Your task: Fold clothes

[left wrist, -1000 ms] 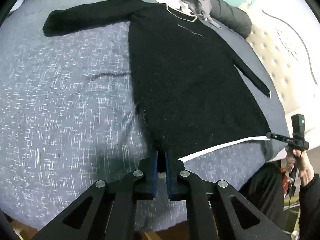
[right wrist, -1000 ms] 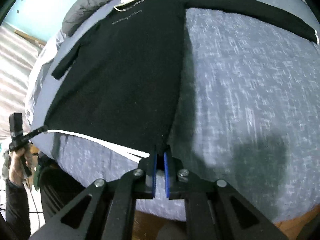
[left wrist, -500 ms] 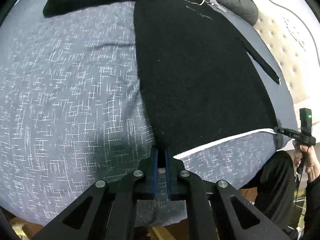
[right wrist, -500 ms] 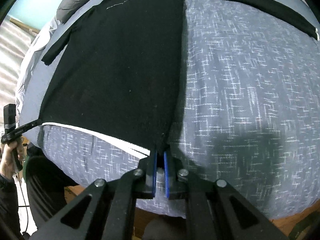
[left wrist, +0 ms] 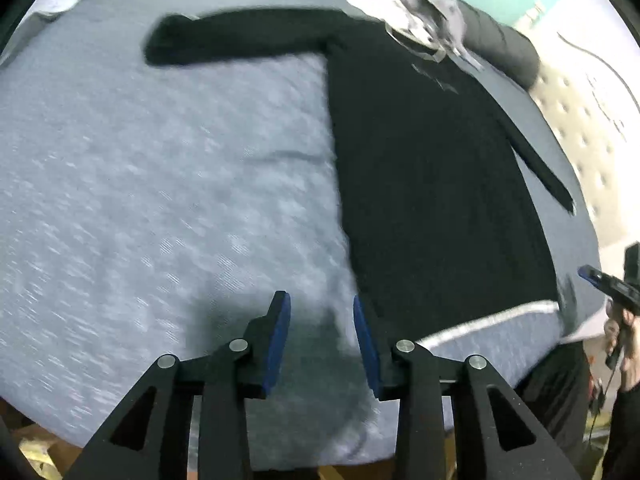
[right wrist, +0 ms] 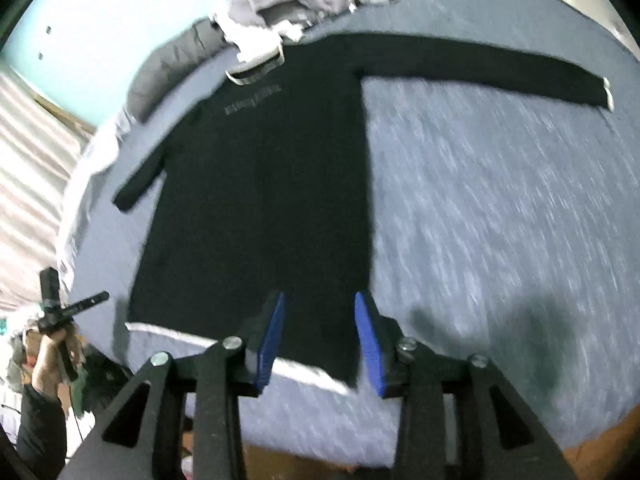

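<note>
The black sweater [right wrist: 260,200] was lying flat on the blue-grey bedspread [right wrist: 500,220], hem at the near edge of the bed, collar at the far end right up against a heap of grey and white clothes [right wrist: 288,4]. One sleeve [right wrist: 480,74] stuck straight out to the right across the bed, the other [right wrist: 140,176] angled down toward the left edge. The white-trimmed hem [left wrist: 488,320] ran pretty much along the mattress edge, so no slack there. Loads of bare bedspread right of the body, under that long sleeve.

Left gripper [left wrist: 320,336] was opening, with only bedspread between its jaws, sweater's side edge just beside. Right gripper [right wrist: 318,336] was opening too, over the hem corner, pads not pressing it.
</note>
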`<state>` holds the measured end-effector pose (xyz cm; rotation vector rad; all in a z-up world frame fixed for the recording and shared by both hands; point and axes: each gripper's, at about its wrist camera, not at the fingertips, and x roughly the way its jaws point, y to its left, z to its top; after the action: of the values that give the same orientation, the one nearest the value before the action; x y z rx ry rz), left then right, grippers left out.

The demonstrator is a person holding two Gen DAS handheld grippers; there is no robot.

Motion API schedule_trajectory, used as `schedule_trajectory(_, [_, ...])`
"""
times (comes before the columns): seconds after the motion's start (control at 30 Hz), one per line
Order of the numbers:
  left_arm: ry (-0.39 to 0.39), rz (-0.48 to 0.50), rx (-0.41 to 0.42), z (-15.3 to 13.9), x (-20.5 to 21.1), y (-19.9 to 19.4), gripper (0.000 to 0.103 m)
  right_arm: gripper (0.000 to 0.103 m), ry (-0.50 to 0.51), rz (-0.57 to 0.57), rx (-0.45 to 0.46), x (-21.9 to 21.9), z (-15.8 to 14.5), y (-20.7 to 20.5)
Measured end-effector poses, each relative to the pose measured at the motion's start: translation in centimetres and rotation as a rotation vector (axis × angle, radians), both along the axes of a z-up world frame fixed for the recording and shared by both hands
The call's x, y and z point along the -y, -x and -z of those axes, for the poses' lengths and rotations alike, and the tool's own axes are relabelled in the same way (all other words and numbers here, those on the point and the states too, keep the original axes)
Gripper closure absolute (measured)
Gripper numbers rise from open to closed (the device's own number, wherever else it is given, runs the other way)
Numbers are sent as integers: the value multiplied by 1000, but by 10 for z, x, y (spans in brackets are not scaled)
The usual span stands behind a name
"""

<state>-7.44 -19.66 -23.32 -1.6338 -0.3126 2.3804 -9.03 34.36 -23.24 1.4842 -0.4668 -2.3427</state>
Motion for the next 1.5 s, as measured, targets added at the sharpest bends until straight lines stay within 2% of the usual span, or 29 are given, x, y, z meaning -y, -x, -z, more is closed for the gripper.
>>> schedule_trajectory(0.13, [11, -94, -53, -13, 32, 31, 54, 63, 69, 15, -47, 18, -2, 25])
schedule_trajectory(0.47, [89, -261, -114, -22, 86, 119, 51, 63, 234, 36, -66, 87, 30, 84])
schedule_trajectory(0.77, [132, -328, -124, -16, 117, 209, 46, 63, 204, 11, -117, 111, 55, 106])
schedule_trajectory(1.07, [210, -313, -111, 5, 114, 274, 46, 63, 177, -25, -128, 113, 66, 110])
schedule_trajectory(1.13, [217, -298, -104, 9, 109, 279, 53, 63, 174, -25, -125, 113, 69, 110])
schedule_trajectory(1.2, [238, -283, -91, 14, 105, 283, 79, 63, 180, -17, -121, 110, 71, 110])
schedule_trajectory(1.27, [258, -277, -92, 15, 103, 282, 93, 63, 177, -11, -117, 110, 73, 110])
schedule_trajectory(1.37, [272, -304, -136, 2, 104, 271, 95, 63, 184, -14, -124, 110, 70, 108])
schedule_trajectory(1.5, [270, -391, -214, -33, 119, 240, 96, 63, 187, -22, -148, 111, 64, 105])
